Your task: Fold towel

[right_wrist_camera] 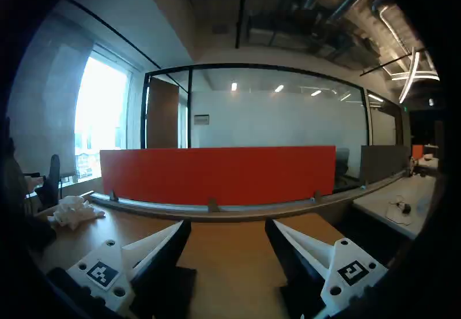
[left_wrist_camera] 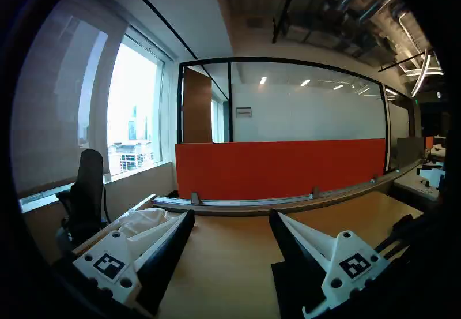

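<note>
In the left gripper view, your left gripper is wide open; its two fingers stand far apart and nothing is between them. Under them is a brown wooden desk. The towel is white and all crumpled up; it lies on the desk at the far left, partly hidden behind the left finger, and you cannot tell from here if the finger touches it. Behind the desk stands a long orange panel; a black chair sits at the left, below a bright window.

In the right gripper view, your right gripper is wide open too, and it holds nothing; the same wooden desk shows in the gap. The towel lies in a little heap near the desk's left edge, well apart from both fingers, not folded at all. The orange panel runs across the back of the desk; off to the right is a white table with a few small things on it, too small to tell what they are.
</note>
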Available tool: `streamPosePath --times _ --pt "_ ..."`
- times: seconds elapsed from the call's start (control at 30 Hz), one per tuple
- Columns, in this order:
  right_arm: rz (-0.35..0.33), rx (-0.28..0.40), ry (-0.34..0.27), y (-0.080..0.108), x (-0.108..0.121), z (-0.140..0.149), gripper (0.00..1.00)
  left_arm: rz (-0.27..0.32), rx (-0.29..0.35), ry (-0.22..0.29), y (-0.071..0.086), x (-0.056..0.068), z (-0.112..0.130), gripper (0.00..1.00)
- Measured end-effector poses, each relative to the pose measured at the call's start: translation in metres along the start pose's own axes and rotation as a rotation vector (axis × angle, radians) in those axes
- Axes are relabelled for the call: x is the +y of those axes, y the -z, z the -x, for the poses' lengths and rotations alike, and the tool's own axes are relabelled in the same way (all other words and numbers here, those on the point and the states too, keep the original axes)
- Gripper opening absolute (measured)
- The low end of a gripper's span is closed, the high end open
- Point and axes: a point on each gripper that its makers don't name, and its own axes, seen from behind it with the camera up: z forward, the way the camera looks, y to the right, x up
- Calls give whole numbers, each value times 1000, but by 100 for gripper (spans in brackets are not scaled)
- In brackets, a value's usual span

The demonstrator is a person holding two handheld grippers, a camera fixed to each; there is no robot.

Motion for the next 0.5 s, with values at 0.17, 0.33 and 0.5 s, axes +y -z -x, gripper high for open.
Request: streamPosePath --times 0.17,0.33,0.5 --pt "-22 -30 16 3 -3 -4 99 41 -27 -14 -3 14 5 96" --pt "-94 -68 73 7 -20 -4 99 99 -73 -36 -1 25 13 96" --pt "-186 -117 135 12 -42 0 100 162 -114 -52 1 35 21 96"
